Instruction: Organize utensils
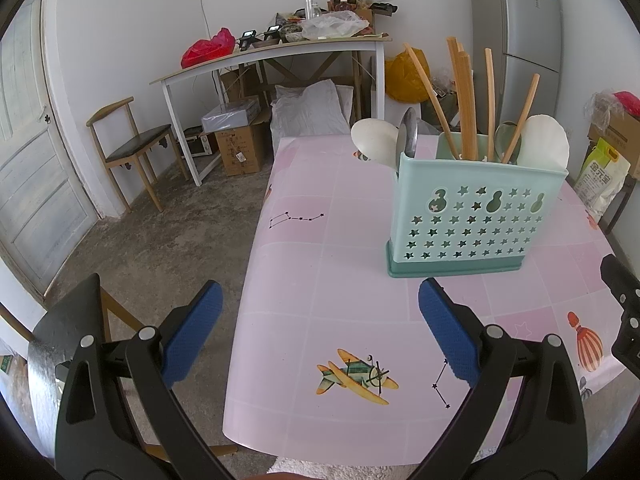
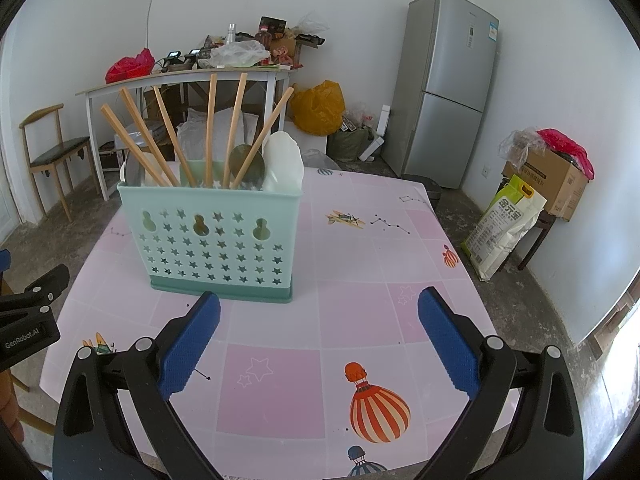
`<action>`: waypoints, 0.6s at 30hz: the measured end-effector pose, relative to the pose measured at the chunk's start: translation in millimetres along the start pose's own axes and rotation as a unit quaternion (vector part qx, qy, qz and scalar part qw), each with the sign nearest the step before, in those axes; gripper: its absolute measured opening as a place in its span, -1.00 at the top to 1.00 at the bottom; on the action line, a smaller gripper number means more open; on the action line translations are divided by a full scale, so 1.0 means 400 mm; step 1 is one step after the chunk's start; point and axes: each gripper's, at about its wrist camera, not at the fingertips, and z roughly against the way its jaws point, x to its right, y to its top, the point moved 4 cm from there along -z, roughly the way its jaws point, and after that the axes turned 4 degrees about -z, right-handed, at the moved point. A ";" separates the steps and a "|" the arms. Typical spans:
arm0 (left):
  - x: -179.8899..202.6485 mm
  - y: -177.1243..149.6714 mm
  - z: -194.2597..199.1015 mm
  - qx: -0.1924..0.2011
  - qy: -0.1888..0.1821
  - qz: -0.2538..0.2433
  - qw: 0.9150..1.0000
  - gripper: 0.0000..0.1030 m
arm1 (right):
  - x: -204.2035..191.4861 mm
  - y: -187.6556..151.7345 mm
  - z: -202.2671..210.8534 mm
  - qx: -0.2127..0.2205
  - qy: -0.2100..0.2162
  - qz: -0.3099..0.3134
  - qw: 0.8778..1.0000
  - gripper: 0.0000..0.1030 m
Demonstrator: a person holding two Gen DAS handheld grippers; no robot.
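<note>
Pink bench is carrying teal caddy w/ chopsticks & spoons, near far-left corner. Both grippers, left & right, are hovering released, empty. Sorting looks finished; next prob. just checking compartments.

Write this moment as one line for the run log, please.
left gripper: open, empty | right gripper: open, empty | utensil holder: upright on table, holds chopsticks and spoons | loose utensils: none seen
</note>
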 end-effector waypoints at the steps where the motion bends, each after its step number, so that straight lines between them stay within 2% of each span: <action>1: 0.000 0.000 0.000 0.000 0.000 0.000 1.000 -0.83 | 0.000 0.000 0.001 0.000 0.000 0.000 1.000 -0.87; 18: -0.002 0.001 0.001 0.000 0.000 0.000 1.000 -0.83 | 0.001 0.005 0.007 0.002 0.001 0.000 1.000 -0.87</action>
